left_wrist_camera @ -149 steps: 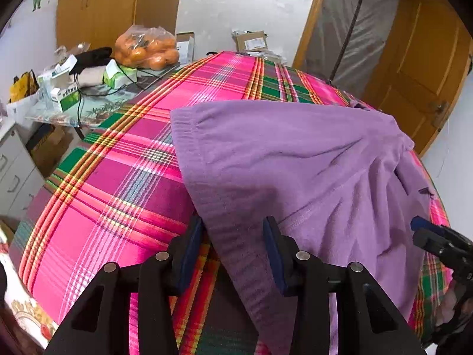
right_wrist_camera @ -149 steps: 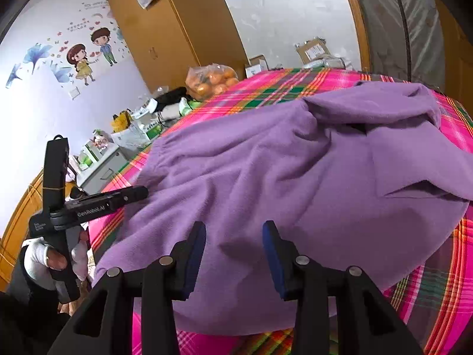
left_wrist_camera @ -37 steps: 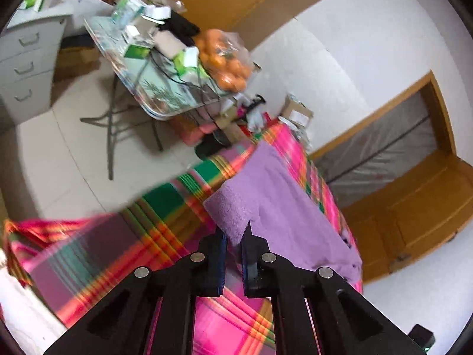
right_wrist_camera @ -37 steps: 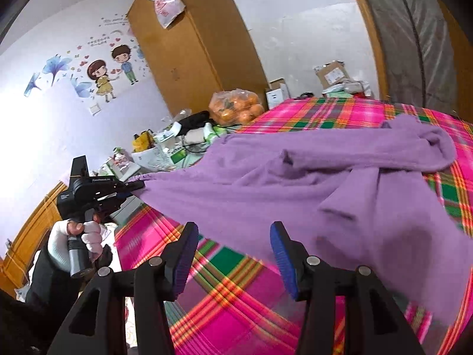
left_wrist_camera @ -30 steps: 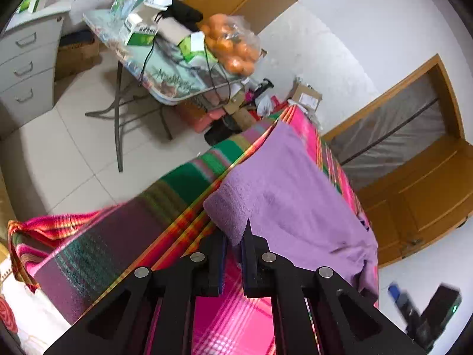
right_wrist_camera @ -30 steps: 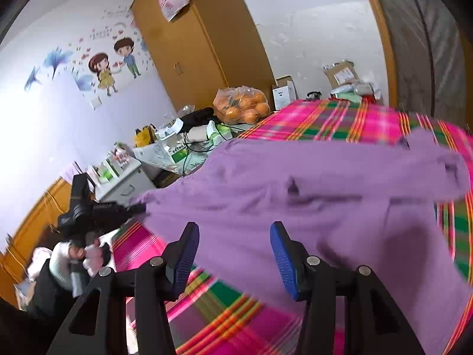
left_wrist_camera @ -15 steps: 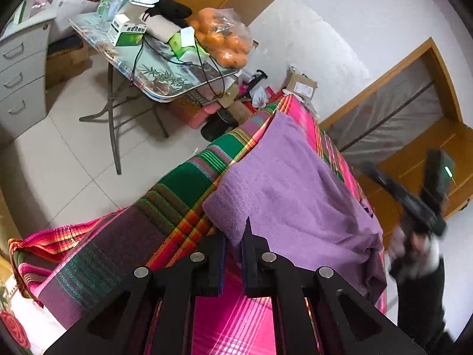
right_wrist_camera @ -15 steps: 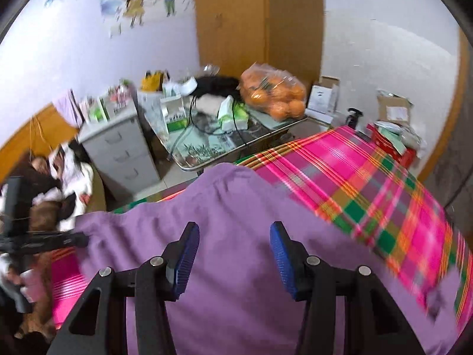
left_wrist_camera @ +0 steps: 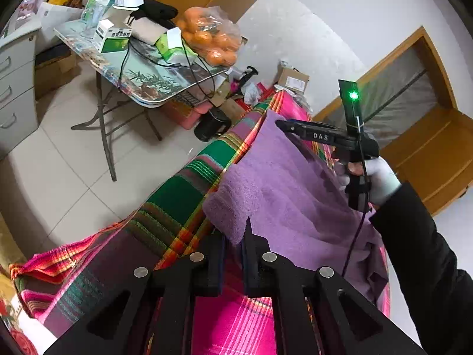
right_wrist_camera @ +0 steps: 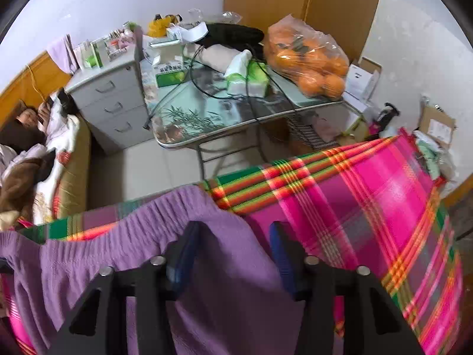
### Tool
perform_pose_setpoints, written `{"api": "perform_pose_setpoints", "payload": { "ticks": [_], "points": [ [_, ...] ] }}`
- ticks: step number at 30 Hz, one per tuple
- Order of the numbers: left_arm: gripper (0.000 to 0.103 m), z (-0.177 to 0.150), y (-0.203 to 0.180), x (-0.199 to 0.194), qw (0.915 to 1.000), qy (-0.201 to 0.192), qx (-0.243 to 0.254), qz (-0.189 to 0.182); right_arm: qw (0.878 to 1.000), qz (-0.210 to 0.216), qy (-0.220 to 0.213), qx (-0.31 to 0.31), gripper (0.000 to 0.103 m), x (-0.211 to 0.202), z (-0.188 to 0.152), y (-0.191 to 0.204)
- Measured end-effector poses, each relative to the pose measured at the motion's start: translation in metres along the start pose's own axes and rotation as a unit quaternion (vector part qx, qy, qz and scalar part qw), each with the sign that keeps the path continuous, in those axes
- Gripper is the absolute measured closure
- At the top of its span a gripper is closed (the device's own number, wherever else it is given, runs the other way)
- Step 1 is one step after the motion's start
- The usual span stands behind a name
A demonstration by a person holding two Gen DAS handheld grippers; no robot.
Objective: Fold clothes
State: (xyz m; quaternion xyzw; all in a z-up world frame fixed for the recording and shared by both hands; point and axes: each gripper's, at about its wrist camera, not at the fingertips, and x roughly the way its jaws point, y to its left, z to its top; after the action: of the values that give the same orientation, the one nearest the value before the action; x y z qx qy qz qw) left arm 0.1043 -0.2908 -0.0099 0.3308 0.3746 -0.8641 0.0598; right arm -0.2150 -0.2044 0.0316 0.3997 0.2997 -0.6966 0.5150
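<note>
The purple garment (left_wrist_camera: 289,195) lies on the plaid-covered surface (right_wrist_camera: 384,195). The left hand-held gripper (left_wrist_camera: 233,245) pinches its corner; the right hand-held gripper (right_wrist_camera: 233,254) is closing over the ribbed hem, and should catch both layers before lifting.

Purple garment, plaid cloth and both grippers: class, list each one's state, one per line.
Purple garment: spread unfolded over the plaid cloth, one corner pinched.
Plaid cloth: draped, overhanging the edge.
Left gripper: shut on the garment's ribbed corner.
Right gripper: jaws closing, garment edge between them, not yet pinched.
</note>
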Motion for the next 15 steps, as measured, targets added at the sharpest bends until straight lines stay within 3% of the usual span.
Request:
{"api": "perform_pose_setpoints", "payload": {
  "ticks": [1,3,10,13,15],
  "points": [
    [0.094,0.001,0.001,-0.001,1.0,-0.002,0.001,-0.003,1.0,-0.005,0.005,-0.005,0.099,0.0,0.001,0.002],
    [0.094,0.005,0.001,-0.003,0.9999,-0.007,0.005,-0.006,0.999,-0.028,0.002,-0.021,0.099,-0.007,0.004,0.007],
    [0.098,0.027,0.002,-0.014,0.9989,-0.044,0.018,-0.002,0.99,-0.105,-0.088,0.029,0.099,-0.057,0.038,-0.017],
    [0.103,0.038,0.014,-0.017,0.9975,-0.06,0.014,0.035,0.987,-0.128,-0.092,0.034,0.099,-0.057,0.054,-0.025],
    [0.103,0.045,0.023,-0.018,0.9971,-0.065,0.003,0.039,0.988,-0.126,-0.082,0.037,0.099,-0.044,0.057,-0.028]
  ]
}}
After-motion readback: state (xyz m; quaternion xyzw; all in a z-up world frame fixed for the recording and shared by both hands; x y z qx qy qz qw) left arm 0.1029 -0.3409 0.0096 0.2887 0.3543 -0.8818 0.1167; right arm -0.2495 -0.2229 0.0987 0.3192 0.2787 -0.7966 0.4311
